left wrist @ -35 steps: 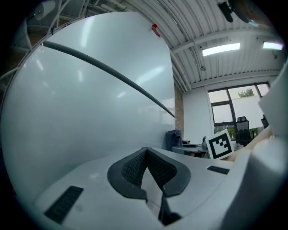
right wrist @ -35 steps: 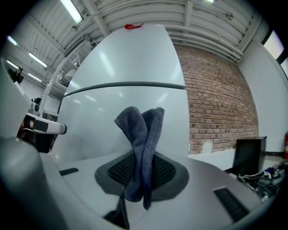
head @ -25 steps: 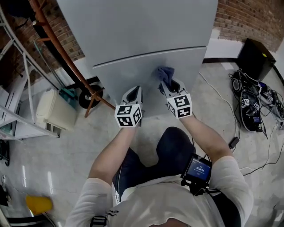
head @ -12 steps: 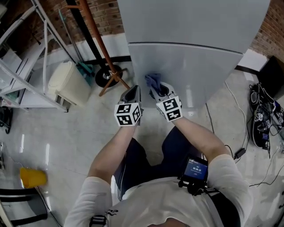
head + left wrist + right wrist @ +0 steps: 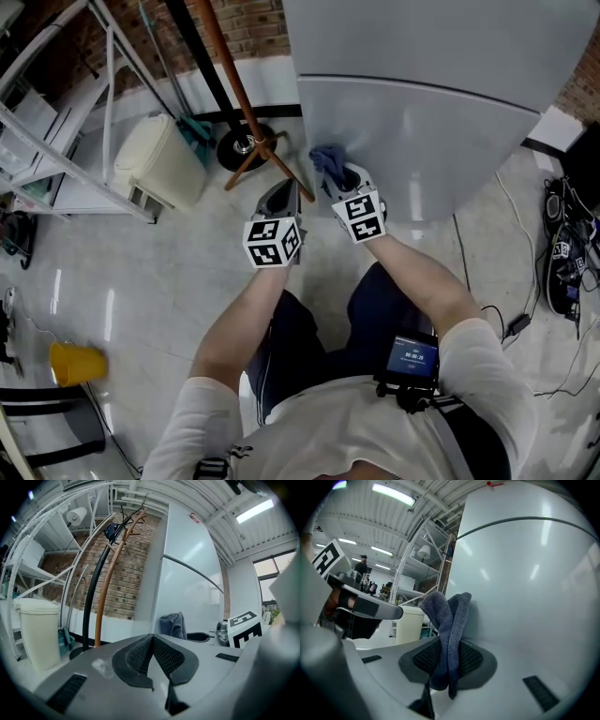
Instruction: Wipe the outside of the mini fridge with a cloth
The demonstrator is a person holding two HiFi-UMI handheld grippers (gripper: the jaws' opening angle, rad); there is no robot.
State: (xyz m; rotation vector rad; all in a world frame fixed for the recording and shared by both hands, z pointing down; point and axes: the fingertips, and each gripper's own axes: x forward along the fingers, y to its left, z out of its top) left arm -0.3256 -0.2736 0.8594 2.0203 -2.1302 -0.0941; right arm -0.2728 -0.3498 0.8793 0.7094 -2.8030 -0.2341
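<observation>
1. The blue cloth [image 5: 325, 159], upper centre of the head view, lies against the left edge of the grey mini fridge [image 5: 422, 122]
2. The right tool [image 5: 345, 180] pinches the cloth between its jaws
3. The left tool [image 5: 283, 195], just left of it, is pressed together on nothing
4. A cream bin [image 5: 159, 169] stands at upper left

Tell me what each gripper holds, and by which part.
The right gripper clamps the folded blue-grey cloth by one end; the rest sticks out past the jaws. The left gripper is shut, holding nothing.
</observation>
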